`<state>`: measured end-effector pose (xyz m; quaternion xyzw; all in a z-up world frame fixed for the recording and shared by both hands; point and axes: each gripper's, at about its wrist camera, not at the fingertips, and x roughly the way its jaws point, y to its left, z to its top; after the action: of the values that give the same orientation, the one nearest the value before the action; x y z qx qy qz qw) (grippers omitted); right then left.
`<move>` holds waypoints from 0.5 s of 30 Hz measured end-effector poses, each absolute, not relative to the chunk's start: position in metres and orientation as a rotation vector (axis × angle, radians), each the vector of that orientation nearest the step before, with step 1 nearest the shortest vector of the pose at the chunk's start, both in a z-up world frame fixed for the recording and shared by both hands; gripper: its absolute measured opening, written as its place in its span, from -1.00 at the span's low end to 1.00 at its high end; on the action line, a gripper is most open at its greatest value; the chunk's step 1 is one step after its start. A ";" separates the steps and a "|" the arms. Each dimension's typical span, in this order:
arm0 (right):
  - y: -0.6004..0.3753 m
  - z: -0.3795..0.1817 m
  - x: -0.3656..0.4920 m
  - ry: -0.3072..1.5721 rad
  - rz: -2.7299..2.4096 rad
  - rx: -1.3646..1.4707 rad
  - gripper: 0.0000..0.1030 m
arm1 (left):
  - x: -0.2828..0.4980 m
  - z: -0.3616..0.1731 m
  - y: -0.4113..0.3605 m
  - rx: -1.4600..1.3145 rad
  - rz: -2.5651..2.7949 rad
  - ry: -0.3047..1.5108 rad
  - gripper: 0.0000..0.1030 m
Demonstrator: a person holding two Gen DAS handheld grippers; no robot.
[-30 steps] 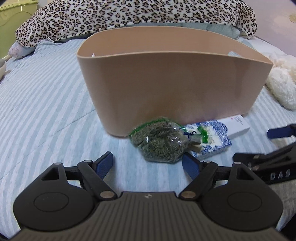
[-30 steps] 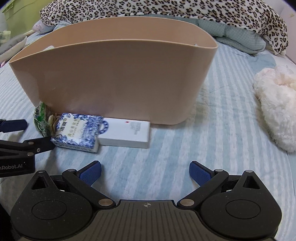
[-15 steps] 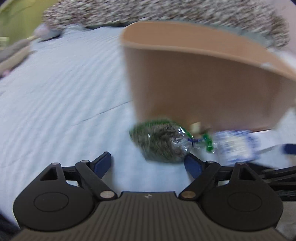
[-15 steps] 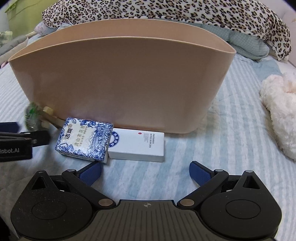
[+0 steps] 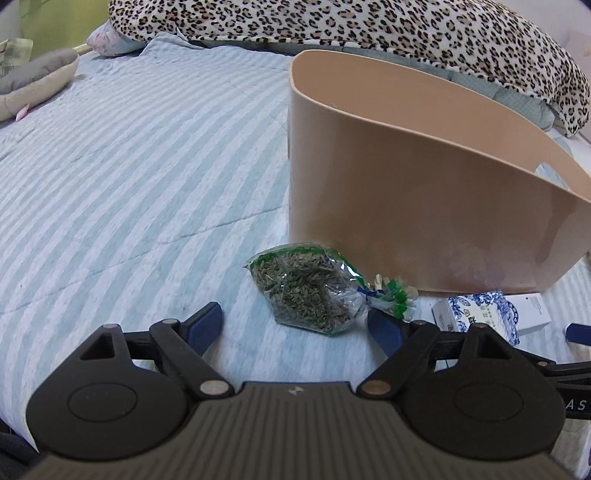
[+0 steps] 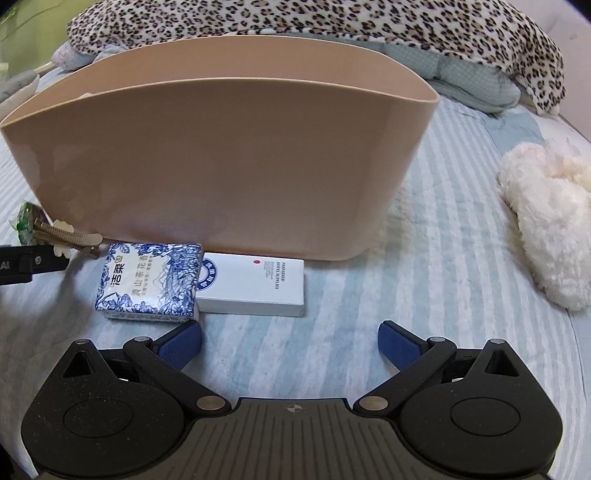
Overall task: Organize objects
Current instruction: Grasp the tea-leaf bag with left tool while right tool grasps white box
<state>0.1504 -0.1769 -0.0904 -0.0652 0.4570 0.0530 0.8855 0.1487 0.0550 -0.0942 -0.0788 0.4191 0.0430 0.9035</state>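
A tall beige bin (image 5: 424, 206) stands on the striped bed; it also shows in the right wrist view (image 6: 221, 162). A clear bag of dried green herbs (image 5: 306, 291) lies in front of it. My left gripper (image 5: 295, 325) is open and empty just short of the bag. A blue-and-white tissue pack (image 6: 149, 280) and a white box (image 6: 258, 286) lie side by side at the bin's base. A hair clip (image 6: 68, 234) lies left of them. My right gripper (image 6: 290, 341) is open and empty just short of the pack and box.
A leopard-print blanket (image 5: 332, 29) lies behind the bin. A fluffy white plush (image 6: 550, 221) lies to the right. A grey soft toy (image 5: 33, 81) lies far left. The striped bed cover (image 5: 129, 177) spreads left of the bin.
My left gripper swung left, so the bin now sits to the right and the herb bag is centred. My right gripper moved closer to the tissue pack and white box.
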 end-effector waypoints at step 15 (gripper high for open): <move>-0.173 -0.091 0.162 0.932 0.143 -0.143 0.99 | 0.151 -0.088 0.045 -0.070 0.079 0.780 0.49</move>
<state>0.1620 -0.1734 -0.0911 -0.0686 0.4485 0.0688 0.8885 0.1513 0.0451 -0.0885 -0.0342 0.3800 0.0387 0.9236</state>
